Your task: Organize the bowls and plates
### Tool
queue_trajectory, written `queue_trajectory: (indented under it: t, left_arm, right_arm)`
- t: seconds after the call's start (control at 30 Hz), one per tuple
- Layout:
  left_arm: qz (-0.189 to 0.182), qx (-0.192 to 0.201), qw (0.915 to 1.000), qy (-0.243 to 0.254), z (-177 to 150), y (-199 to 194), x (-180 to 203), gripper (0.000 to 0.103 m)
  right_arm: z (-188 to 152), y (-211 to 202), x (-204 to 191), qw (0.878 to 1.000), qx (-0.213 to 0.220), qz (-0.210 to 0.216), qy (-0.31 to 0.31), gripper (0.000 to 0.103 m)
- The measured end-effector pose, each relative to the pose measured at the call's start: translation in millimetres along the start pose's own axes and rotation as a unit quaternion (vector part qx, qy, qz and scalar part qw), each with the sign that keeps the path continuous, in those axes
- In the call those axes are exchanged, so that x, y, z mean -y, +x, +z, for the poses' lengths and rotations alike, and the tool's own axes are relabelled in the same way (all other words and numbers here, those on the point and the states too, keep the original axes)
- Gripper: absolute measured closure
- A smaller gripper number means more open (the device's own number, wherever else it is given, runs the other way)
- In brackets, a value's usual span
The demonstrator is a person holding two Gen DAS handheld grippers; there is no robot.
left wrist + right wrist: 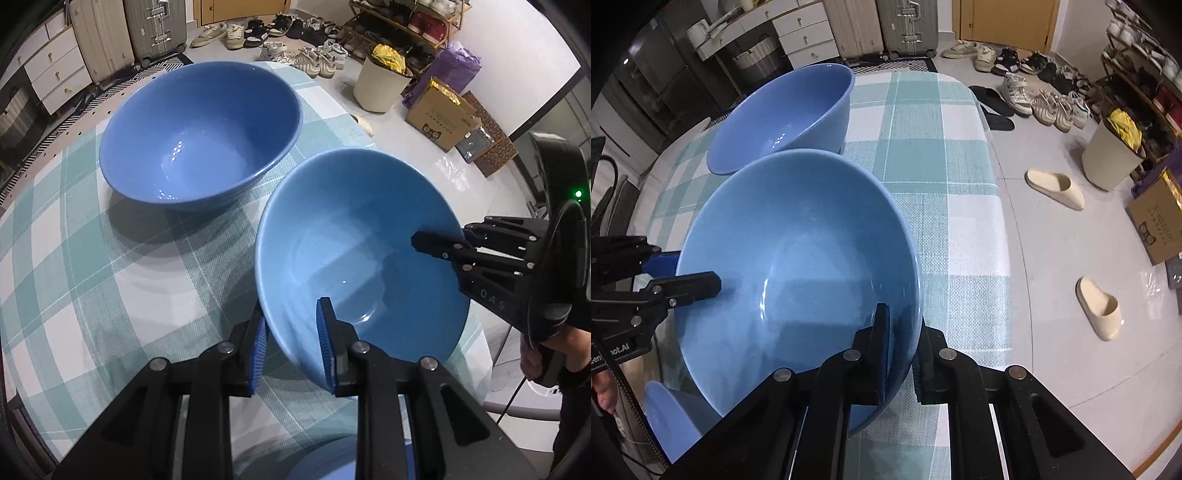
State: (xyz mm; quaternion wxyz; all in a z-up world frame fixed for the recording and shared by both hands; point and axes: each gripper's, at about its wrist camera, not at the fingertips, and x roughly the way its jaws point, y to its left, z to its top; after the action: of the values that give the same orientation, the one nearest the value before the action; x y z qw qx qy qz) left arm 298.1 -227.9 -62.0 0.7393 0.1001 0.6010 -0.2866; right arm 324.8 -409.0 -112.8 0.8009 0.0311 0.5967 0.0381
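A light blue bowl (pixel 354 254) (pixel 801 266) is held tilted above the checked tablecloth. My left gripper (pixel 291 343) straddles its near rim, one finger inside, one outside, pads not pressed tight. It shows in the right wrist view (pixel 690 280) at the bowl's left rim. My right gripper (pixel 901 354) is shut on the bowl's right rim, and shows in the left wrist view (pixel 443 247). A larger, darker blue bowl (pixel 201 133) (pixel 786 114) stands on the table beyond. Another blue dish (pixel 665 417) (pixel 325 461) lies below the held bowl.
The table (pixel 923 155) has a rounded edge on the right, with floor beyond. Slippers (pixel 1056 188), shoes, a white bin (pixel 380 85) and a cardboard box (pixel 439 114) are on the floor. Suitcases and drawers stand at the back.
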Motion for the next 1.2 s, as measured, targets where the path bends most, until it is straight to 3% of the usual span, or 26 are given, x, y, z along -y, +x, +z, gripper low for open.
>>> queue_trajectory:
  t: [0.17,0.47,0.7,0.77,0.87,1.0,1.1,1.2]
  left_arm:
    - [0.011,-0.005,0.9999,-0.003,-2,2,-1,0.079]
    - [0.009,-0.003,1.0,-0.002,-9,-7,-1,0.079]
    - [0.023,-0.008,0.9997,-0.002,-14,-1,-4,0.079]
    - [0.045,-0.009,0.9989,0.011,-17,3,-1,0.079]
    - [0.111,0.002,0.9921,0.058,-21,4,10,0.079]
    - [0.146,0.003,0.9852,0.091,-23,5,18,0.081]
    - [0.141,-0.008,0.9854,0.096,-24,8,18,0.086]
    - [0.113,-0.016,0.9906,0.077,-22,6,10,0.086]
  right_arm:
    - [-2,-7,-7,1.0,-0.005,-0.001,-0.013,0.093]
    - [-5,-6,-1,0.998,-0.035,0.047,0.025,0.094]
    - [-9,-2,-10,0.998,-0.039,0.049,0.02,0.094]
    - [-8,-3,-12,0.998,-0.037,0.05,0.017,0.094]
    - [-8,-5,-18,0.999,-0.033,0.038,0.002,0.094]
    - [-6,-8,-24,0.999,-0.031,0.026,-0.015,0.094]
    - [-4,-10,-27,0.999,-0.029,0.022,-0.02,0.095]
    - [-4,-12,-28,0.999,-0.028,0.016,-0.022,0.095]
